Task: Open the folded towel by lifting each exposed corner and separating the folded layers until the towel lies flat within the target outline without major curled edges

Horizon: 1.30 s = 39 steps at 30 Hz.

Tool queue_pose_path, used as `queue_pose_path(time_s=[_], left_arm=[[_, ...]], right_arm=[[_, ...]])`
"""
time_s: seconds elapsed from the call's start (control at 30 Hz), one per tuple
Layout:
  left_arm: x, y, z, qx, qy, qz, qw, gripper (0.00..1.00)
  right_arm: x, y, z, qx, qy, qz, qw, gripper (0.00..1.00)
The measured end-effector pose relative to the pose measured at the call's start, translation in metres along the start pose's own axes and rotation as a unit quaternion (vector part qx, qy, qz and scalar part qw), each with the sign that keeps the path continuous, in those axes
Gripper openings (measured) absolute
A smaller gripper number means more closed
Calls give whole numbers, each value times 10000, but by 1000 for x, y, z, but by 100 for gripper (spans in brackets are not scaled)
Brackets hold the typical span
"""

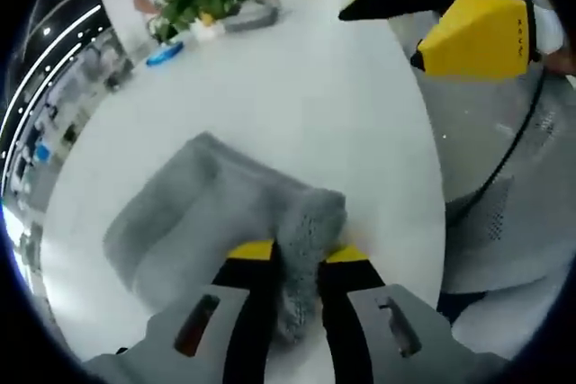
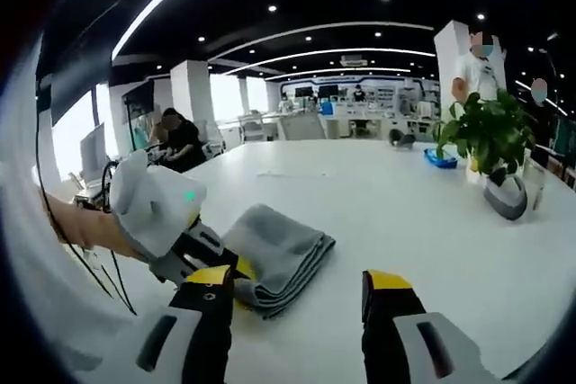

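Left gripper view, left gripper point(image 1: 298, 263) pinching the grey towel point(image 1: 211, 222) corner on white table point(image 1: 297, 87), right gripper point(image 2: 300, 287) jaws apart, holding nothing.

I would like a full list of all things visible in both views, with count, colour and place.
towel: one, grey, folded, on the table, a corner pinched by the left tongs
table: one, white
potted plant: one, green leaves, far table side
blue object: one, beside the plant
people: several, in the background
left tongs: yellow-tipped, shut on the towel
right tongs: yellow-tipped, open, above the table
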<state>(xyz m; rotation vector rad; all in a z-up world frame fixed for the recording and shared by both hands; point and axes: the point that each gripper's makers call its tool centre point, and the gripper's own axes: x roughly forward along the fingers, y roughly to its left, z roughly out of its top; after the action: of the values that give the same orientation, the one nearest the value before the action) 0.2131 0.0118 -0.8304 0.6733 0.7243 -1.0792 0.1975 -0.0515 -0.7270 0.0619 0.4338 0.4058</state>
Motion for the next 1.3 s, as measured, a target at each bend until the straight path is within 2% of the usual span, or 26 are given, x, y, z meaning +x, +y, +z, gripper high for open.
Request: queue_pose_path(time_s=[0.13,0.23,0.33,0.4,0.47,0.53,0.7,0.8,0.93,1.03,1.07,1.1,1.3], left_arm=[[3,-11,10,-236,-82,-266,9993,15],[4,-10,15,-613,-240,-409,9970,14],[-1,-3,19,-1179,-505,-532,9903,13],[-3,-2,21,-1326,-609,-557,9877,13],[-13,5,29,-1739,-985,-611,9779,12],[-18,9,32,-1889,-1131,-601,9736,12],[-29,16,37,-2009,-1328,-516,9692,12],[-39,23,40,-2160,-1537,-447,9632,12],[-50,33,43,-2650,-1838,-451,9455,12],[-54,38,41,-2728,-1944,-434,9412,12],[-53,38,41,-2839,-1944,-453,9378,12],[-53,39,40,-2869,-1947,-449,9369,12],[-51,35,41,-2754,-1911,-396,9413,12]], right_arm=[[-1,-2,0,20,3,-84,10000,55],[-4,-6,-4,55,54,-162,9998,55],[-10,-12,-9,104,97,-278,9995,55],[-11,-13,-9,138,91,-307,9994,55],[-15,-20,-11,319,70,-406,9986,55],[-14,-23,-11,380,70,-439,9983,55],[-9,-22,-14,324,171,-390,9986,54],[-4,-19,-13,276,215,-336,9988,53],[3,-12,-12,301,233,-192,9991,50],[9,-3,-13,209,341,12,9992,44],[11,-1,-13,203,358,48,9991,44],[13,1,-13,225,369,105,9990,42],[34,17,1,571,250,584,9963,29]])
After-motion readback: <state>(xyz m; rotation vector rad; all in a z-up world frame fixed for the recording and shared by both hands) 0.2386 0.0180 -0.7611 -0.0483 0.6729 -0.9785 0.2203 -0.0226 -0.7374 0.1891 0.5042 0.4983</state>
